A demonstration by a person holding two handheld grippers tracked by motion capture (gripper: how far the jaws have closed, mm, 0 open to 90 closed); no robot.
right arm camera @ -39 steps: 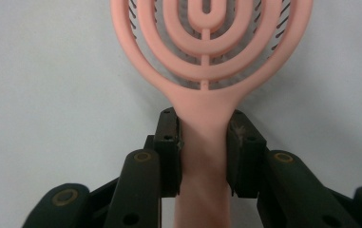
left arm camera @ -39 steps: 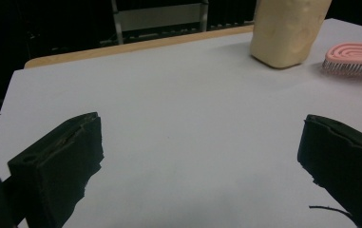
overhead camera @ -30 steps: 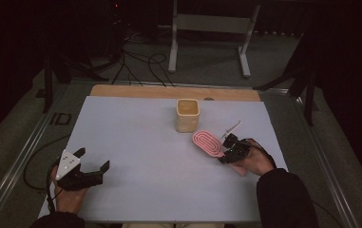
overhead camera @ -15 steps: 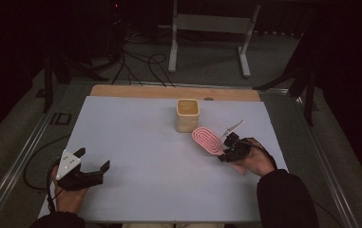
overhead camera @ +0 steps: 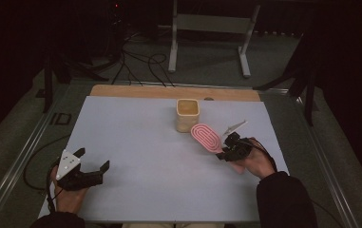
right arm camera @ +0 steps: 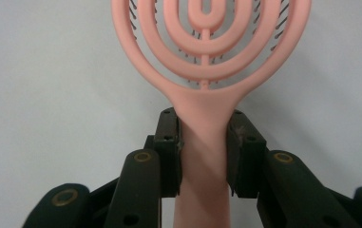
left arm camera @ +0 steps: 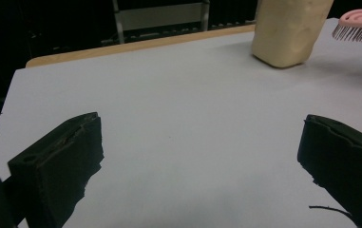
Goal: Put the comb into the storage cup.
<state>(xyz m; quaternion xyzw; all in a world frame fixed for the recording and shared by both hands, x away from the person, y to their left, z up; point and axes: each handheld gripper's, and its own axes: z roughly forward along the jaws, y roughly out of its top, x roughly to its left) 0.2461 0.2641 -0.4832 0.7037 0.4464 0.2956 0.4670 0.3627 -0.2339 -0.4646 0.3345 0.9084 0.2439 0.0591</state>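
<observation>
A pink hairbrush [overhead camera: 205,136] with an open ringed head hangs just above the table, right of centre, bristles down. My right gripper [overhead camera: 227,145] is shut on its handle [right arm camera: 202,156]; both pads press the handle's sides. In the left gripper view the brush head [left arm camera: 359,26] shows at the top right. A cream square cup [overhead camera: 187,115] stands upright just beyond the brush, also in the left gripper view [left arm camera: 290,28]. My left gripper [overhead camera: 93,167] rests near the table's front left, open, with nothing between its jaws [left arm camera: 193,156].
The white table top [overhead camera: 136,142] has a wooden strip [overhead camera: 169,92] along its far edge. Metal rails run along both sides. Beyond the table, a metal stand [overhead camera: 207,28] and cables lie on the dark floor.
</observation>
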